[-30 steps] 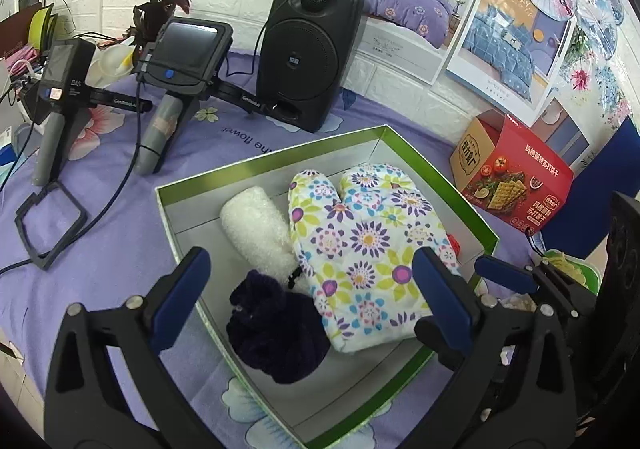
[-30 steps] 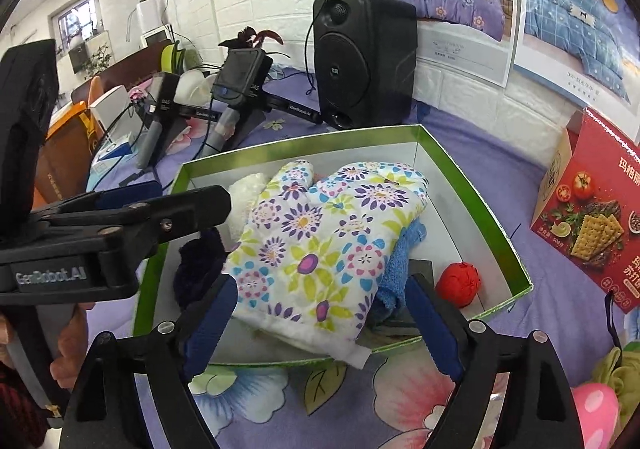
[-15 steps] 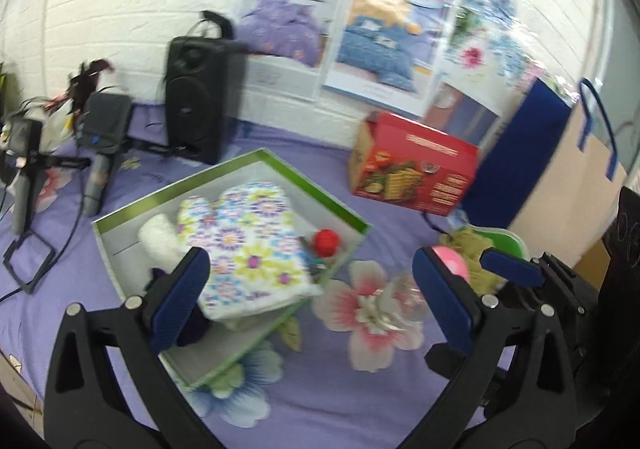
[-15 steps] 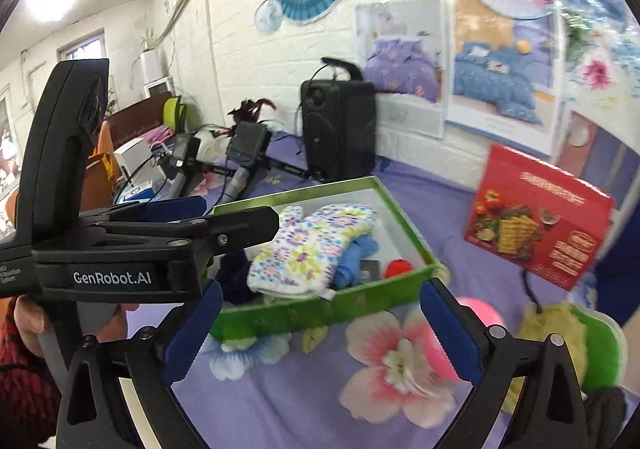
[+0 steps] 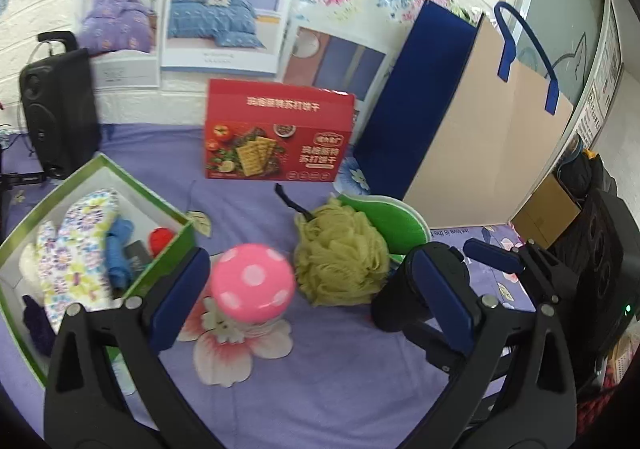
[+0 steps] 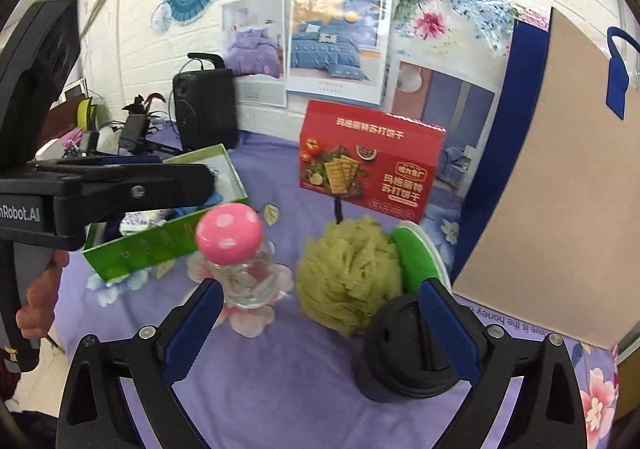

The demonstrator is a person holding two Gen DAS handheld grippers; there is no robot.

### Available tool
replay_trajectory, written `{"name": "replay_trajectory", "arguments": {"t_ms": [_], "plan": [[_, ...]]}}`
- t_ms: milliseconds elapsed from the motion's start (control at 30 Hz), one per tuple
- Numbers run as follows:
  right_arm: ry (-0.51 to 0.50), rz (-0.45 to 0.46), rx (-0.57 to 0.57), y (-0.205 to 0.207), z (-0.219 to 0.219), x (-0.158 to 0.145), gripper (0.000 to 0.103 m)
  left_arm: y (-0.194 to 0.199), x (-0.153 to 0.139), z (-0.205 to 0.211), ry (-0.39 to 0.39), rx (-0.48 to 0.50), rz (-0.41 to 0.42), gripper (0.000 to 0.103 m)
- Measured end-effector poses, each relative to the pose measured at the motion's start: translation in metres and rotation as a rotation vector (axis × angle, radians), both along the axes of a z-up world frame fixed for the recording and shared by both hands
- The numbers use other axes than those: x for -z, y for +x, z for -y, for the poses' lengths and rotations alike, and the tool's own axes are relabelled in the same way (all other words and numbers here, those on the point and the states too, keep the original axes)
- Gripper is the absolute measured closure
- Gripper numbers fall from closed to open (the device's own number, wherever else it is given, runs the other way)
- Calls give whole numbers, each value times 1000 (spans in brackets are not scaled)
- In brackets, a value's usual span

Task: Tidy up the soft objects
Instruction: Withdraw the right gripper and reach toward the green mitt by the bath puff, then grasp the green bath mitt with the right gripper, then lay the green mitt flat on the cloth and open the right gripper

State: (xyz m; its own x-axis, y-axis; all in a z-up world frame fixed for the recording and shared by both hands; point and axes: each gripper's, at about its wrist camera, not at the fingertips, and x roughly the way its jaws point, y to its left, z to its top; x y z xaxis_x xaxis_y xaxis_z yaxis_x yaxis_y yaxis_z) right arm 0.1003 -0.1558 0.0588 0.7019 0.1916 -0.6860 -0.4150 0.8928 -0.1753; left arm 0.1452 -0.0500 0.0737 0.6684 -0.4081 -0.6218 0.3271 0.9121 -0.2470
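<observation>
A yellow-green mesh bath puff lies on the purple flowered cloth, against a green pad with a white rim. The green-walled box at the left holds a floral oven mitt, a blue cloth, a red ball and a dark purple piece. My left gripper is open above the cloth, short of the puff, gripping nothing. My right gripper stands wide with its jaws closing a little; nothing is between its pads.
A glass jar with a pink dotted mushroom lid stands between box and puff. A black lidded cup sits by my right gripper's right finger. A red cracker box, a blue-and-tan paper bag and a black speaker line the back.
Both views have swung right and pulled up from the green box, which now sits at the left. The jar, puff and black cup have come into view. Both grippers remain open.
</observation>
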Motion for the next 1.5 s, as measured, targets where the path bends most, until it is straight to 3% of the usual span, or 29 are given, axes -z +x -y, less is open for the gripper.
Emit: {"name": "replay_trajectory", "arguments": {"t_ms": [333, 533, 600, 667, 700, 733, 967, 1267, 1400, 1500], "plan": [[51, -46, 127, 53, 54, 2, 40, 45, 3, 60, 24, 50, -36, 8], [82, -145, 142, 83, 66, 15, 50, 65, 4, 81, 25, 58, -47, 16], [79, -175, 142, 93, 64, 22, 54, 68, 10, 86, 43, 68, -59, 27], [68, -199, 139, 100, 63, 30, 69, 72, 14, 88, 56, 79, -77, 29], [62, -211, 140, 102, 63, 32, 88, 72, 15, 88, 62, 79, -79, 29], [53, -218, 144, 103, 63, 34, 95, 71, 15, 87, 66, 77, -77, 29], [73, -102, 144, 87, 66, 8, 97, 62, 0, 69, 23, 58, -55, 29], [74, 92, 1, 19, 29, -58, 97, -2, -36, 17, -11, 34, 55, 28], [56, 109, -111, -24, 3, -66, 97, -44, -33, -18, 9, 20, 86, 27], [26, 44, -191, -59, -16, -47, 97, -70, -11, -39, 54, 5, 52, 27]]}}
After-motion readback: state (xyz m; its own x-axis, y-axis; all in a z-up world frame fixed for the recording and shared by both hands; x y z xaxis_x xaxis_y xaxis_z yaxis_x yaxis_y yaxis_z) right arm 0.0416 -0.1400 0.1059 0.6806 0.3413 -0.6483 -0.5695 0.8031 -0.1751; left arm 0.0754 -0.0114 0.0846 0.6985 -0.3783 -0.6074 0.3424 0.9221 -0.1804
